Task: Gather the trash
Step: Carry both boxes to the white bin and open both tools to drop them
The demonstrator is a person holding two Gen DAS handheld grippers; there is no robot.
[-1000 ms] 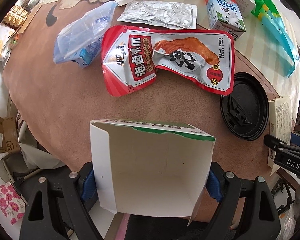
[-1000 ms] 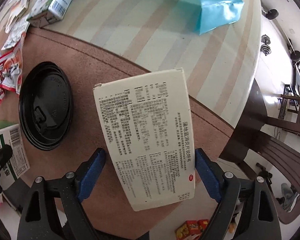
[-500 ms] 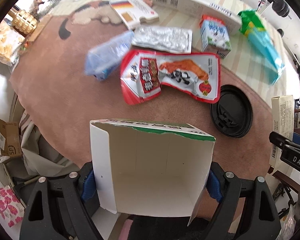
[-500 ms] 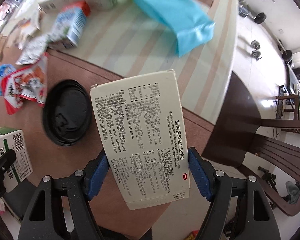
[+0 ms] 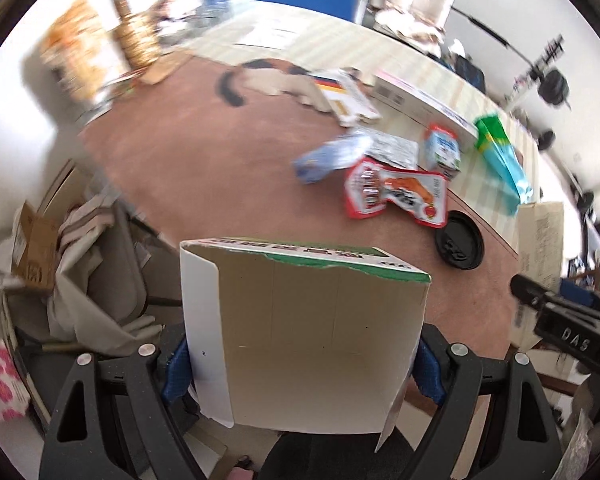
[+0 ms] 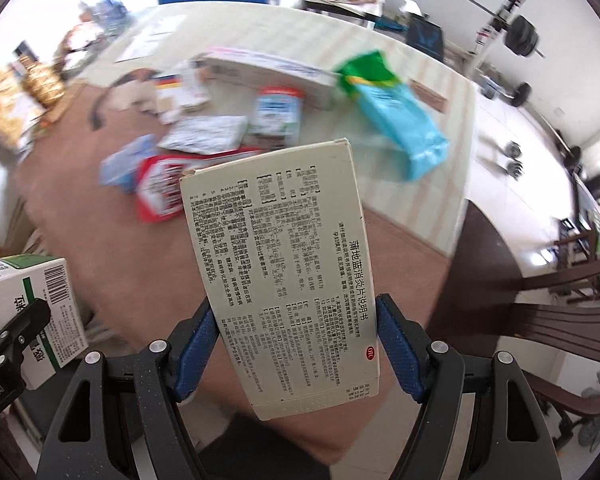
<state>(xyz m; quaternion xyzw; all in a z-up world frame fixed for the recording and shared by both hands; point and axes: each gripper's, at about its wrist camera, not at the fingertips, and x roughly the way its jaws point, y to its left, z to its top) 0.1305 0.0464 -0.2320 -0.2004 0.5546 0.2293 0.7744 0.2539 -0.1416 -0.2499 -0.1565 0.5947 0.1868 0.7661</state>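
Note:
My left gripper [image 5: 300, 364] is shut on an open green-and-white carton [image 5: 304, 340], held up off the table; the carton also shows in the right wrist view [image 6: 32, 312]. My right gripper [image 6: 298, 340] is shut on a cream medicine box [image 6: 280, 272] with black print, also lifted; the box shows in the left wrist view [image 5: 540, 248]. Trash left on the table: a red snack pouch [image 5: 396, 196], a black cup lid [image 5: 459, 246], a blue plastic wrapper [image 5: 328, 156], a silver foil pouch [image 5: 392, 148], a small milk carton [image 5: 440, 152] and a blue-green bag [image 5: 500, 160].
The table has a brown mat [image 5: 220, 152] over a striped cloth [image 6: 380, 184]. A long white box [image 5: 420, 100] and a printed card [image 5: 344, 96] lie at the back. A chair with cloth and cardboard [image 5: 80, 264] stands left; a dark wooden chair [image 6: 540, 320] stands right.
Both grippers have lifted and pulled back from the table with their boxes, tilting upward. The table items now look smaller and farther away.

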